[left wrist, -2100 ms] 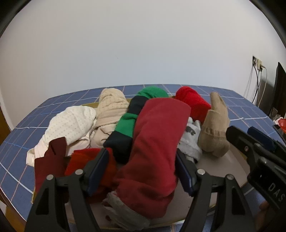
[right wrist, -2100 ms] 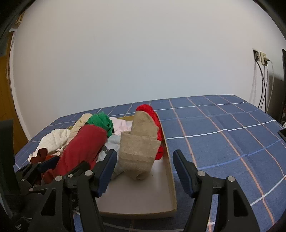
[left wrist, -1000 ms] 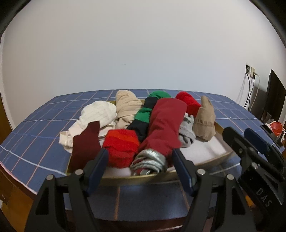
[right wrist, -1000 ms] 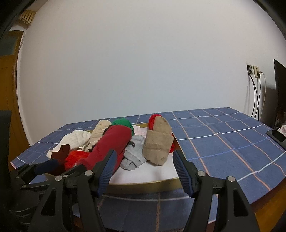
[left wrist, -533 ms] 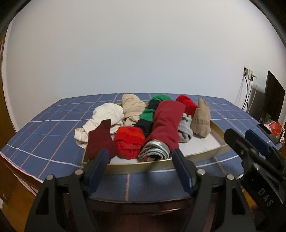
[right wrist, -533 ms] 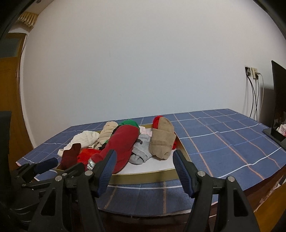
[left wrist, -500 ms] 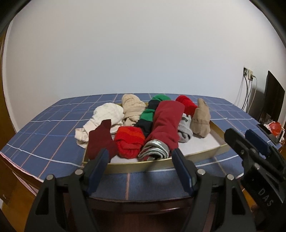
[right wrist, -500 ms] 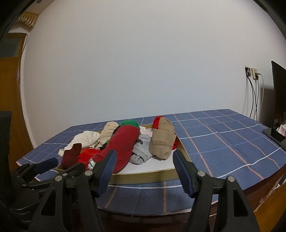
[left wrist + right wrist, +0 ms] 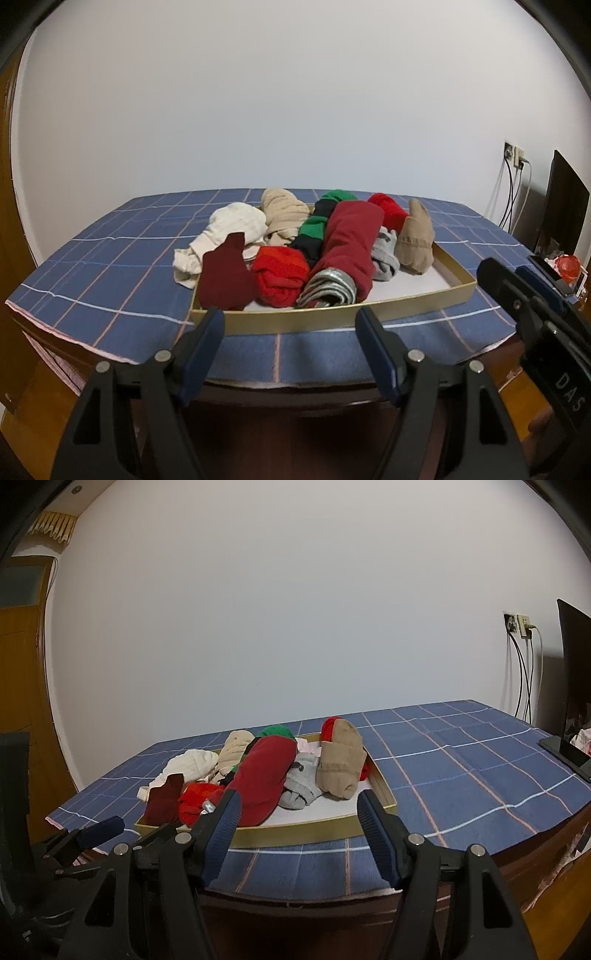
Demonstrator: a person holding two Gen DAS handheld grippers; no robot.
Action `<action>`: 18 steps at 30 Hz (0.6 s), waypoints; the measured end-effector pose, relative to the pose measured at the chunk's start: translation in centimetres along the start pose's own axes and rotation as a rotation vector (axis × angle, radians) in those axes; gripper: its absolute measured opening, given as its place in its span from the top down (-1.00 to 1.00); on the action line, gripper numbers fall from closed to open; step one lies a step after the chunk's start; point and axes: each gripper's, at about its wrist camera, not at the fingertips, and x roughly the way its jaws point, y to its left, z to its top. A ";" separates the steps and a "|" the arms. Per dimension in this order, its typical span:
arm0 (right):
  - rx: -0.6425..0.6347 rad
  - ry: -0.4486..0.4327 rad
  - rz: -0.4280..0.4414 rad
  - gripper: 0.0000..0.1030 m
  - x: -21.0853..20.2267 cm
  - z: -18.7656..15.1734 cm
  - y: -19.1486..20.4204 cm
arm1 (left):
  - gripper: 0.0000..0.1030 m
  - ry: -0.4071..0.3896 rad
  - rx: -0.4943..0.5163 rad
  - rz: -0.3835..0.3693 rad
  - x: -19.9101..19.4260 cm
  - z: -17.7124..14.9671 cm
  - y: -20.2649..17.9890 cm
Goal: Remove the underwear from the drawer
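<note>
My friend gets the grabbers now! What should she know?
Left gripper: open, empty, held back in front of the table's near edge.
Right gripper: open, empty, also short of the table.
The drawer sits on the blue checked tablecloth, piled with rolled clothes: dark red roll, bright red bundle, tan roll, grey piece, cream pieces spilling over the left side.
Done: nothing is out of the drawer.
Left: reach in, grip the underwear, lift it out.

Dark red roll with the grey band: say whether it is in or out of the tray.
In. The dark red roll lies inside the tray, among other bundles.
</note>
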 end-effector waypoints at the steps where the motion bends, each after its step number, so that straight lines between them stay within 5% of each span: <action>1: 0.003 0.000 0.001 -0.31 -0.3 0.0 0.0 | -0.44 0.002 0.001 -0.001 -0.1 0.0 0.1; 18: -0.028 -0.015 0.018 -0.31 -5.5 0.1 2.0 | -0.44 -0.007 0.031 -0.004 -5.0 -1.6 0.6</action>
